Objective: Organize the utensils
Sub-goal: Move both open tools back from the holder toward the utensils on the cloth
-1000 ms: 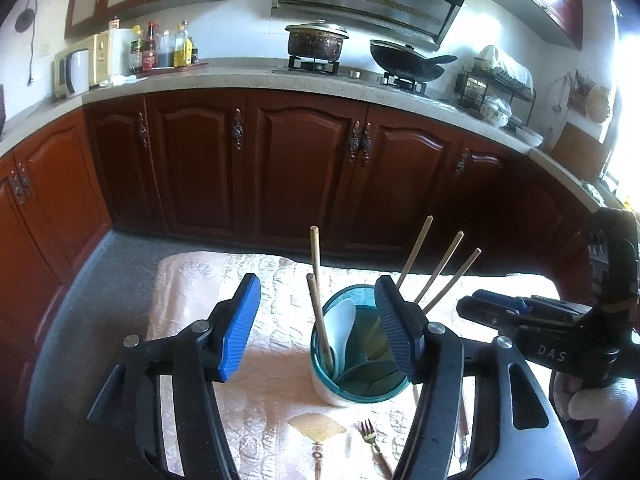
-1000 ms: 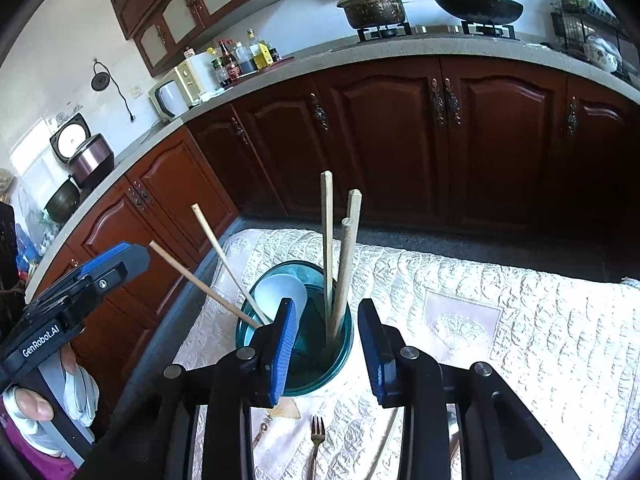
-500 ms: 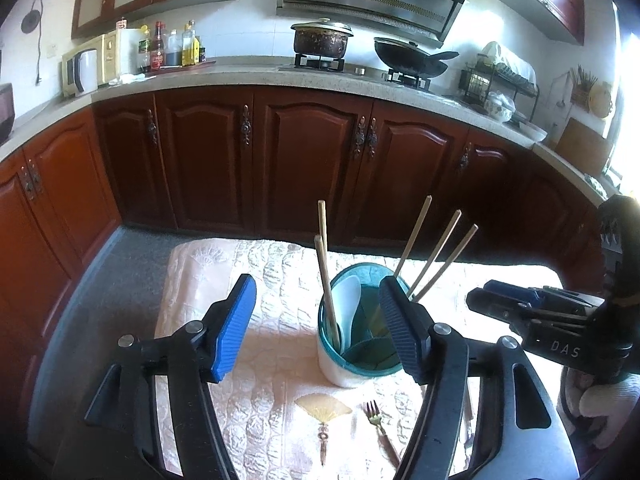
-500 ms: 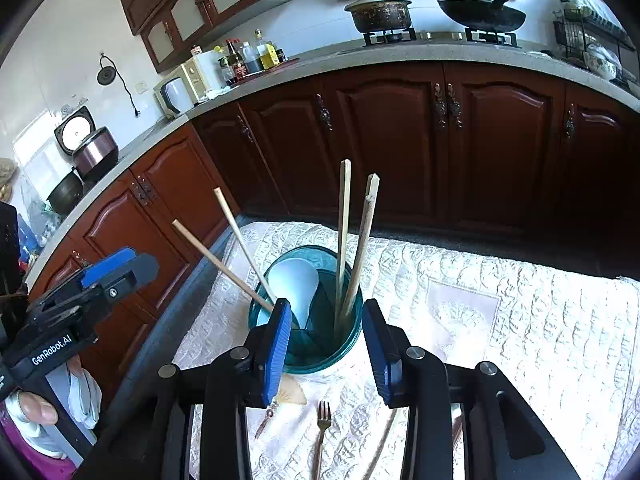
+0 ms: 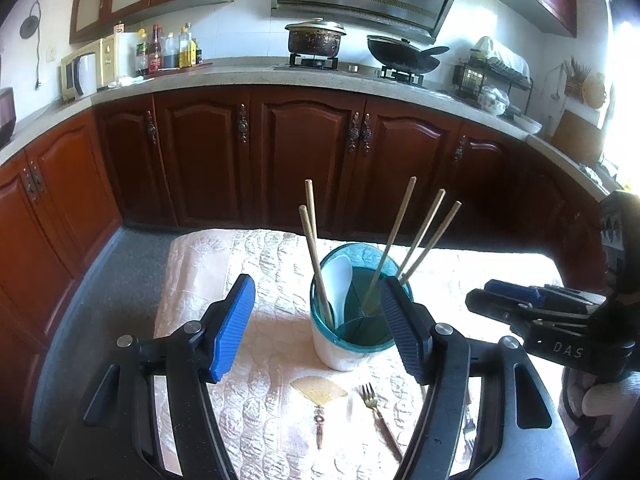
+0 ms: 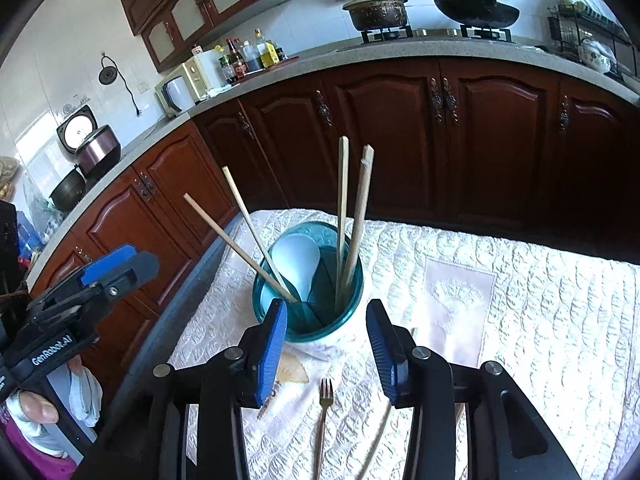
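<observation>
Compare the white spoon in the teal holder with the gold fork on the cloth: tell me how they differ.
The white spoon stands in the teal holder, bowl end up; the gold fork lies flat on the quilted cloth in front of it. The spoon is white with a broad rounded bowl; the fork is thin, gold and tined. The spoon is already stowed, the fork not yet. Neither is held by a gripper.

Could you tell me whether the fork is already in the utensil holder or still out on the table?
Out. The fork lies flat on the tablecloth in front of the teal utensil holder.
</observation>
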A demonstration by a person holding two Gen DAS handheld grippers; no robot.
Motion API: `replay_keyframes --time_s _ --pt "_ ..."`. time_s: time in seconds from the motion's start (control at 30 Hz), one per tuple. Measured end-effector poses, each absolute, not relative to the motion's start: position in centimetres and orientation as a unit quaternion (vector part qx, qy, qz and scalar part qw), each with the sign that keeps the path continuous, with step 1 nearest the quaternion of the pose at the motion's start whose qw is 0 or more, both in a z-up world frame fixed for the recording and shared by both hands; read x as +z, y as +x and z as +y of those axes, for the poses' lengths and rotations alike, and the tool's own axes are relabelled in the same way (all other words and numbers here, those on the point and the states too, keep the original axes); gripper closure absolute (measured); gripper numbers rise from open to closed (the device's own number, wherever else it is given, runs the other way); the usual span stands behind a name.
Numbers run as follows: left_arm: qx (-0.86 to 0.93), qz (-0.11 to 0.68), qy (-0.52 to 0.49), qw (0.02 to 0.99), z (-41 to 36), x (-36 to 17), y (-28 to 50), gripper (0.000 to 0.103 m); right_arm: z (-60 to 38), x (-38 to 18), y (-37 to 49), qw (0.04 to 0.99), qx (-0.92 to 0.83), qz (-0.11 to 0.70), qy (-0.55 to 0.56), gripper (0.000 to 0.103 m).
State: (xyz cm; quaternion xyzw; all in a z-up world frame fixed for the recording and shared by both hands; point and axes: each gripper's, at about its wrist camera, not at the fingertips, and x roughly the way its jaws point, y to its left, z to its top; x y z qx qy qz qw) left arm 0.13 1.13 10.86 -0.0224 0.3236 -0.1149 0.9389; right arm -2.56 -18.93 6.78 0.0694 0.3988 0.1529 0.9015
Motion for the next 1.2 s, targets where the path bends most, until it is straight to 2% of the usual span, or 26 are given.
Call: replay_keyframes --time_s 0.77,1.2 --pt "-0.13 0.353 -0.026 0.926 0.0 7.6 -3.1 0.038 -23.4 1.2 -6.1 0.879 0.105 0.457 0.087 0.063" --pt "-0.158 0.442 -0.067 0.88 -1.1 1.1 -3.7 0.038 -27.1 -3.5 -9.0 0.858 0.079 0.497 0.104 0.063"
